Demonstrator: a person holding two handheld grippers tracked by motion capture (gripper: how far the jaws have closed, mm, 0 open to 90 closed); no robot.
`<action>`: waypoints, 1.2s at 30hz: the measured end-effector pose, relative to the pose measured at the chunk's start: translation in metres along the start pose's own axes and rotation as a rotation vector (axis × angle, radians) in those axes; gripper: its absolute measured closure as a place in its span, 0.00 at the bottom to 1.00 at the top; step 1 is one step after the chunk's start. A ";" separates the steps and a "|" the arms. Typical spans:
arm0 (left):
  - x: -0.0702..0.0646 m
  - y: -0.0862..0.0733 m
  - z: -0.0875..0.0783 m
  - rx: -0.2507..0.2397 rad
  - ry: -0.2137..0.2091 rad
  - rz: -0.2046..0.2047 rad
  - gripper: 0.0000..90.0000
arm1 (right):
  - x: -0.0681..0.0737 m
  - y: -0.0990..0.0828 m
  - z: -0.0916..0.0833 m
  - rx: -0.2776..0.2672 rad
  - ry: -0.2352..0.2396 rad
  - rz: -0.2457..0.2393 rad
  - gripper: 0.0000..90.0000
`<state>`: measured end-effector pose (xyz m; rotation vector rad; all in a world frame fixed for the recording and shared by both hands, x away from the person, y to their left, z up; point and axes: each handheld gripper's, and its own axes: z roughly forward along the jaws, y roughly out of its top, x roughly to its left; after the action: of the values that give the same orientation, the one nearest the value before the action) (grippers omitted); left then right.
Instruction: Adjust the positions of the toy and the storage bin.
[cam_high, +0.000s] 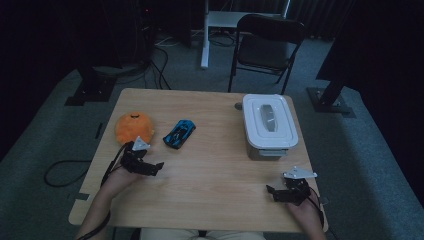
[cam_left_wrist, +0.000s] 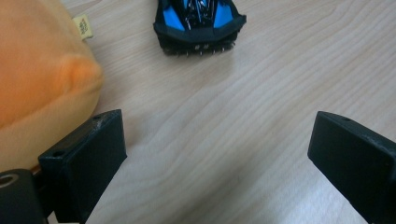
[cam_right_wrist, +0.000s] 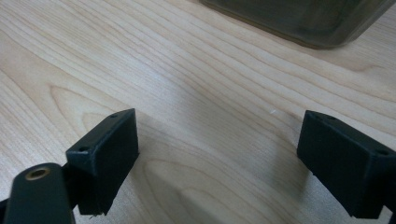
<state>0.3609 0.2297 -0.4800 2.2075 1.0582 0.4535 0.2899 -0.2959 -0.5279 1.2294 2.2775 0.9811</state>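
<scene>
Left gripper (cam_high: 150, 161) jaws spread beside orange plush (cam_high: 134, 127), toy car (cam_high: 179, 133) just beyond, right gripper (cam_high: 280, 192) jaws spread near box (cam_high: 270, 126)

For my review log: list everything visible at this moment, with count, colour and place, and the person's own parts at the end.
plush toy: 1, orange, left part of the table, just beyond the left gripper
toy car: 1, blue and black, right of the plush toy, apart from it
storage box: 1, white lid on, right part of the table
table: 1, light wood, centre of the high view
folding chair: 1, black, on the floor beyond the table
cables: several, black, on the grey carpet left of and behind the table
left gripper: 1, black, jaws open, holding nothing, near the plush toy
right gripper: 1, black, jaws open, holding nothing, in front of the storage box
</scene>
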 end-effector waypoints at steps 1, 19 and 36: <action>0.000 0.002 0.001 -0.003 0.002 -0.001 0.05 | 0.000 0.000 0.000 0.000 0.000 0.000 0.13; -0.009 0.045 0.024 0.020 -0.015 0.046 0.05 | 0.000 0.000 0.000 0.000 0.000 -0.001 0.13; 0.000 0.085 0.056 0.057 -0.017 0.024 0.05 | 0.000 0.000 0.000 0.000 0.000 0.000 0.13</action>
<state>0.4400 0.1668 -0.4637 2.2720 1.0481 0.4189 0.2898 -0.2959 -0.5279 1.2290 2.2775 0.9810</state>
